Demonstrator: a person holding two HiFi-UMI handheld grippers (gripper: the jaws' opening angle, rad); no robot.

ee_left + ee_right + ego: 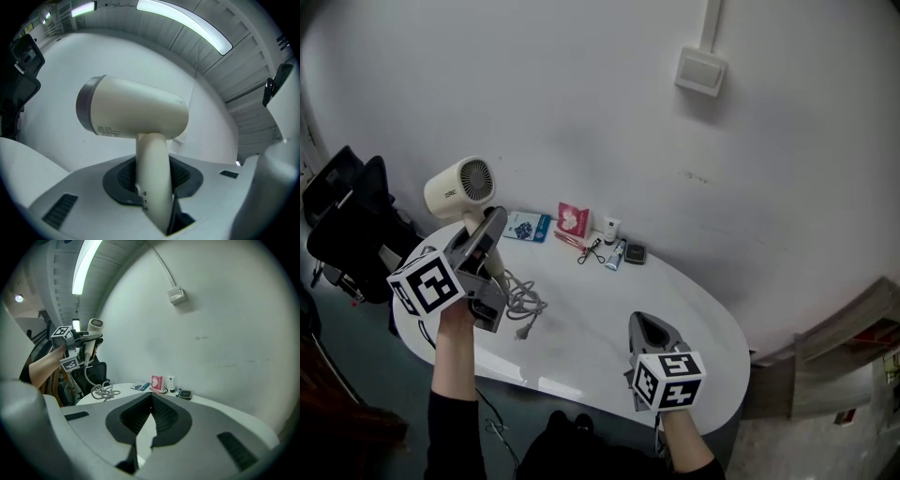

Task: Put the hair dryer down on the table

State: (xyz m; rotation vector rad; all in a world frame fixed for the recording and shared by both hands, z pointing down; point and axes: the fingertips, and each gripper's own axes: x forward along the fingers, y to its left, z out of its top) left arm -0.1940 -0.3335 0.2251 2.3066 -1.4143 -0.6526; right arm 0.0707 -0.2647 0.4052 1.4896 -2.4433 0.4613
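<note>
Jaws of left gripper (487,230) clamped on hair dryer (461,187), handle upright, barrel level, right gripper (652,328) closed

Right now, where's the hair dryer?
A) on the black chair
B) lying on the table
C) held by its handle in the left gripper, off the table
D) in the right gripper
C: the fingers of the left gripper clamp the hair dryer by its handle, with its body raised above the table.
</note>
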